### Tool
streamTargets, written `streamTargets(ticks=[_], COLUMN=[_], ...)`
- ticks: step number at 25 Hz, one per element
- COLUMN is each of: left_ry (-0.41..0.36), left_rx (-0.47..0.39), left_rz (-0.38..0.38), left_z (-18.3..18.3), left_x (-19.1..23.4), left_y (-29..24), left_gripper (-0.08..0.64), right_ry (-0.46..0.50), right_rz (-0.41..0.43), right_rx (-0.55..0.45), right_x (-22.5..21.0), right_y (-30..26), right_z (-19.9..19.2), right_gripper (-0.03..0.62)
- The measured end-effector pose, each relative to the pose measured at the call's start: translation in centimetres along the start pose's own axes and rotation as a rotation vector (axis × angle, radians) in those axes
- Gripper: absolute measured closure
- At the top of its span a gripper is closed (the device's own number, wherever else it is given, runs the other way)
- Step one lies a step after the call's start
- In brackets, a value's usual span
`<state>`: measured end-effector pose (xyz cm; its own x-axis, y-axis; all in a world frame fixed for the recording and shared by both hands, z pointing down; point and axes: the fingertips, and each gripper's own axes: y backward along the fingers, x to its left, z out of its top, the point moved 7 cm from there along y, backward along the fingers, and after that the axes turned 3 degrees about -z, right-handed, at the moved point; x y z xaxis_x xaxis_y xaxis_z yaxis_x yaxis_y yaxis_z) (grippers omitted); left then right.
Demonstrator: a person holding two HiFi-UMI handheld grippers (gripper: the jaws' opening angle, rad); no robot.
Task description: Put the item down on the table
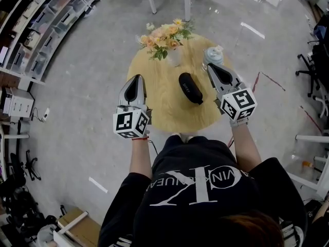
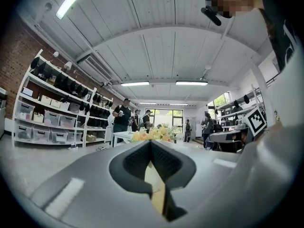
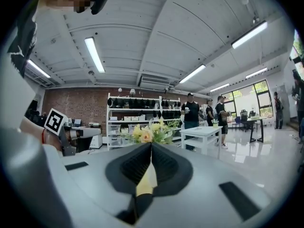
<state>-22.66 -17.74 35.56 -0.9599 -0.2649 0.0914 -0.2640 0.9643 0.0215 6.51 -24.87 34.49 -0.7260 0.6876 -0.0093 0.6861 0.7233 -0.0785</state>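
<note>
A black oblong case (image 1: 190, 88) lies on the round wooden table (image 1: 154, 104), right of its middle, with no gripper touching it. My left gripper (image 1: 136, 79) hovers over the table's left edge, jaws shut and empty; in the left gripper view (image 2: 150, 144) the two dark pads meet. My right gripper (image 1: 211, 67) hangs over the table's right edge, just right of the case, also shut with nothing in it (image 3: 151, 145). Both point away from me toward the flowers (image 1: 163, 37).
The flowers stand in a vase at the table's far side, and a clear jar (image 1: 213, 56) sits at the far right. Storage shelves (image 1: 43, 32) line the left wall. A white table (image 3: 204, 133) and several people stand beyond. Office chairs (image 1: 316, 68) are at the right.
</note>
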Motion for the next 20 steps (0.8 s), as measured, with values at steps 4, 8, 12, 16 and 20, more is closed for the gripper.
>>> streamTargets(ticks=[4, 8, 12, 16, 20], left_ry=[-0.003, 0.0, 0.001, 0.002, 0.002], left_rx=[-0.005, -0.005, -0.003, -0.001, 0.005], left_rz=[0.001, 0.005, 0.005, 0.003, 0.007], left_z=[0.22, 0.17, 0.05, -0.06, -0.2], left_x=[-0.03, 0.02, 0.13, 0.19, 0.41], left_y=[0.1, 0.15, 0.18, 0.2, 0.29], left_gripper=[0.548, 0.548, 0.548, 0.548, 0.548], right_ry=[0.0, 0.001, -0.002, -0.005, -0.004], right_rz=[0.004, 0.004, 0.002, 0.002, 0.003], right_rx=[-0.011, -0.017, -0.02, -0.018, -0.01], right_x=[0.11, 0.14, 0.21, 0.34, 0.45], right_y=[0.05, 0.12, 0.07, 0.04, -0.01], right_z=[0.2, 0.29, 0.18, 0.01, -0.12], right_gripper=[0.575, 0.575, 0.575, 0.575, 0.575])
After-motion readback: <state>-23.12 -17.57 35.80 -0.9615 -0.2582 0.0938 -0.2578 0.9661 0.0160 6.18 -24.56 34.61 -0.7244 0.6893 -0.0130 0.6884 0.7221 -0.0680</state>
